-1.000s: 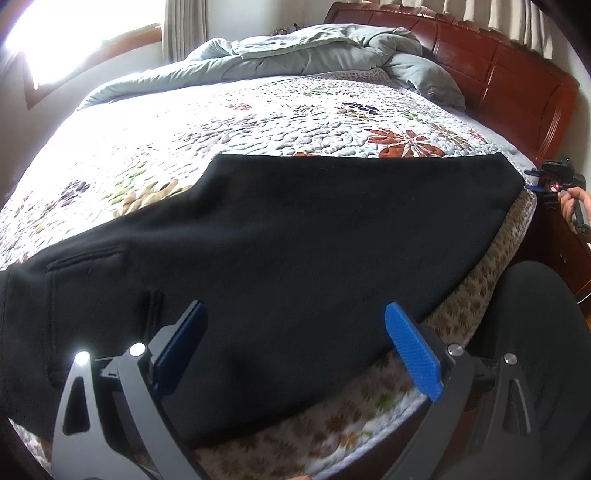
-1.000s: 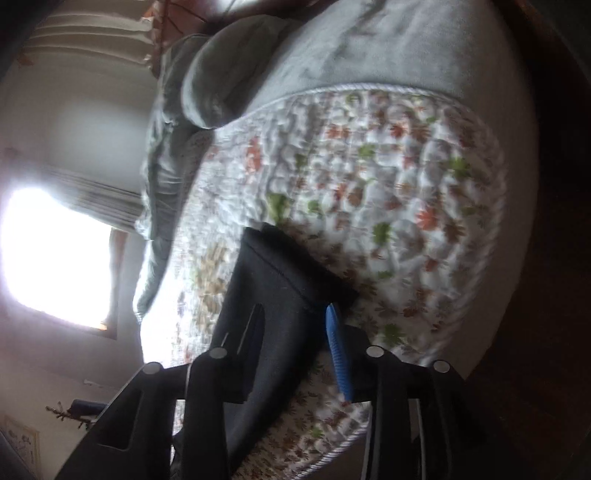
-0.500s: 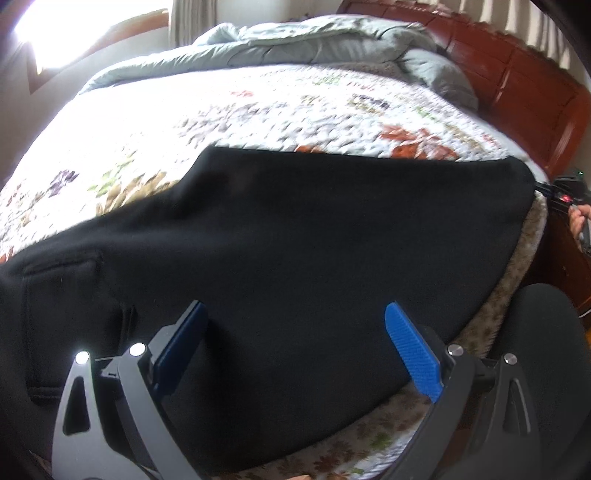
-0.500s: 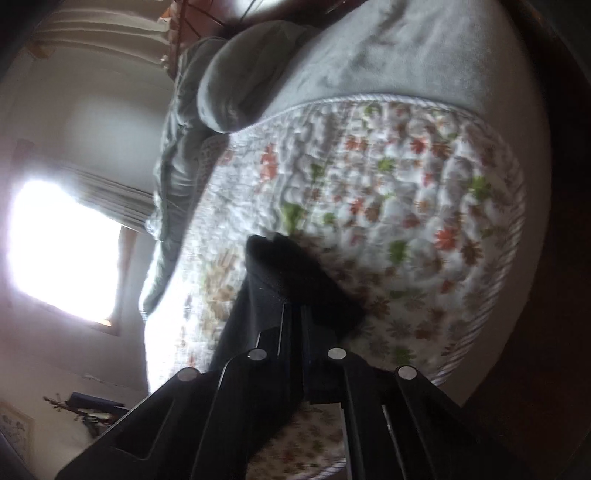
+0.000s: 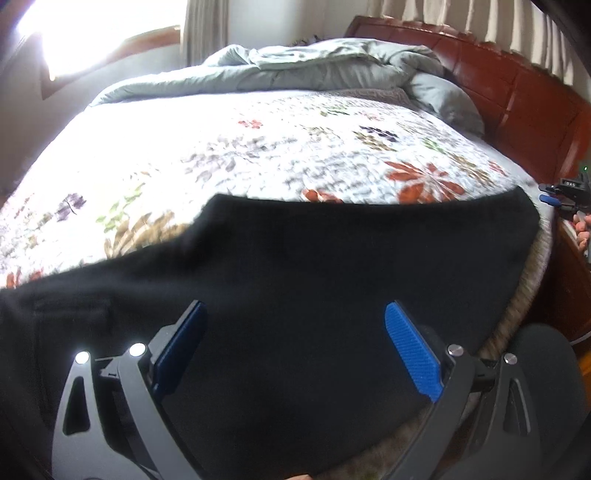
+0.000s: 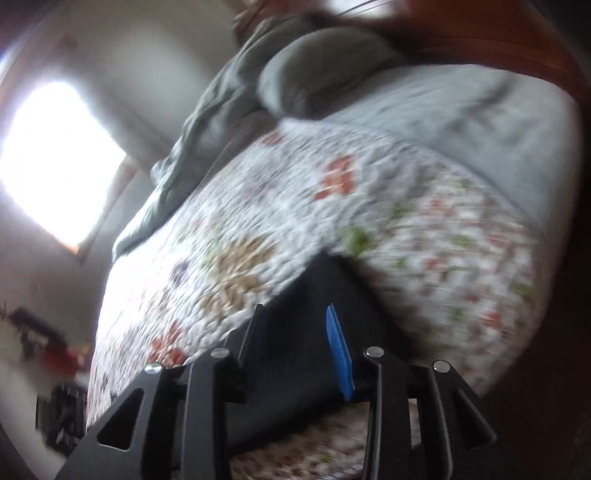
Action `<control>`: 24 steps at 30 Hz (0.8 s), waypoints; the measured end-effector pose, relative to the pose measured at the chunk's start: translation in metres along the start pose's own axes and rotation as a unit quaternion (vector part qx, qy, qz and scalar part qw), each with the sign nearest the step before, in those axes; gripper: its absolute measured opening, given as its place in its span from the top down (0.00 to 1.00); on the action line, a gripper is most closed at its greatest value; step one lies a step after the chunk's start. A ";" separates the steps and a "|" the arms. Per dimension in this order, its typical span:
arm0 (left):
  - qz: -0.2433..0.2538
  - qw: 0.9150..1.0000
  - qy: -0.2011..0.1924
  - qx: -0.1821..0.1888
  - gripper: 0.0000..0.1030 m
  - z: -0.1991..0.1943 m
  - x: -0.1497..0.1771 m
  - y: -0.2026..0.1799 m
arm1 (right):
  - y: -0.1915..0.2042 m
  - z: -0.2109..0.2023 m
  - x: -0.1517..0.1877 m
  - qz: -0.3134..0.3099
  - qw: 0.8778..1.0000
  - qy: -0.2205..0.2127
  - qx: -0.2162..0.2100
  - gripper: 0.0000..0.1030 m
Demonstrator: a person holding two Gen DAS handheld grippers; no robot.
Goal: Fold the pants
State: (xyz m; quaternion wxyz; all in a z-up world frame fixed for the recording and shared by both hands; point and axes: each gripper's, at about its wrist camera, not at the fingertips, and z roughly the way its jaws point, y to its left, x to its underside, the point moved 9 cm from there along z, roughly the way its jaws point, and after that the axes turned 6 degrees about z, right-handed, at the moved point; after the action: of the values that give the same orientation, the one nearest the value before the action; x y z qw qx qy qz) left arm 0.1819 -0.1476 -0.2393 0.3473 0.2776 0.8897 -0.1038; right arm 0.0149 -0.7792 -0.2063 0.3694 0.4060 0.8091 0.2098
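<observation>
Black pants (image 5: 295, 280) lie flat along the near edge of the floral quilt (image 5: 258, 155), legs folded together, hem end at the right. My left gripper (image 5: 291, 336) is open, its blue pads spread wide just above the middle of the pants. My right gripper (image 6: 295, 332) is open over the hem end of the pants (image 6: 317, 295), with fabric between the fingers; the view is blurred. In the left wrist view the right gripper (image 5: 565, 195) shows past the hem corner at the far right.
A grey duvet (image 5: 314, 70) and pillow (image 5: 443, 99) are bunched at the head of the bed. A red-brown wooden headboard (image 5: 517, 88) stands at the right. A bright window (image 5: 92, 33) is at the back left.
My left gripper moved forward over the pants, still open. My right gripper shut at the hem half a second ago, has opened again and has swung round; its view is motion-blurred.
</observation>
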 end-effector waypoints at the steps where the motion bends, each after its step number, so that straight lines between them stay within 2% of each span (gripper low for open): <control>1: -0.007 1.000 0.000 -0.008 0.06 0.004 -0.002 0.004 | 0.004 0.018 -0.002 -0.004 1.000 0.015 0.001 0.66; 4: -0.052 0.999 0.009 -0.011 0.06 0.016 -0.009 0.017 | -0.005 0.057 -0.008 0.026 0.999 0.043 -0.016 0.68; 6: -0.071 0.997 0.027 -0.008 0.06 0.022 -0.007 0.025 | -0.020 0.068 -0.009 0.044 0.998 0.050 -0.011 0.82; 7: -0.074 0.997 0.034 -0.012 0.06 0.025 -0.005 0.028 | -0.031 0.074 -0.011 0.053 0.997 0.052 -0.002 0.99; 9: -0.083 0.995 0.051 -0.015 0.06 0.031 0.002 0.036 | -0.042 0.076 -0.015 0.067 0.996 0.056 -0.011 1.00; 13: -0.086 0.995 0.058 -0.016 0.06 0.033 0.009 0.038 | -0.045 0.073 -0.018 0.060 0.996 0.062 -0.008 1.00; 14: -0.084 0.995 0.058 -0.016 0.06 0.032 0.008 0.038 | -0.044 0.069 -0.020 0.063 0.996 0.057 -0.007 0.98; 17: -0.098 0.994 0.048 0.001 0.06 0.017 0.006 0.037 | -0.046 0.036 -0.026 0.103 0.993 0.026 -0.045 0.73; 20: -0.096 0.995 0.032 -0.006 0.06 -0.003 0.013 0.043 | -0.062 0.002 -0.012 0.155 0.984 0.004 -0.085 0.65; 21: -0.096 0.995 0.030 -0.010 0.06 -0.009 0.016 0.045 | -0.073 -0.008 -0.003 0.178 0.979 -0.004 -0.095 0.59; 23: -0.095 0.995 0.027 -0.022 0.06 -0.020 0.026 0.053 | -0.092 -0.019 0.010 0.210 0.972 -0.017 -0.109 0.57; 24: -0.096 0.994 0.029 -0.031 0.06 -0.026 0.033 0.059 | -0.097 -0.022 0.017 0.219 0.968 -0.021 -0.117 0.51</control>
State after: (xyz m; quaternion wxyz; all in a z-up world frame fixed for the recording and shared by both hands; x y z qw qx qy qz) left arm 0.1809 -0.0751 -0.2421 0.3183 0.1831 0.9247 -0.1007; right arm -0.0578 -0.8234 -0.2614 0.3763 0.5318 0.6620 0.3705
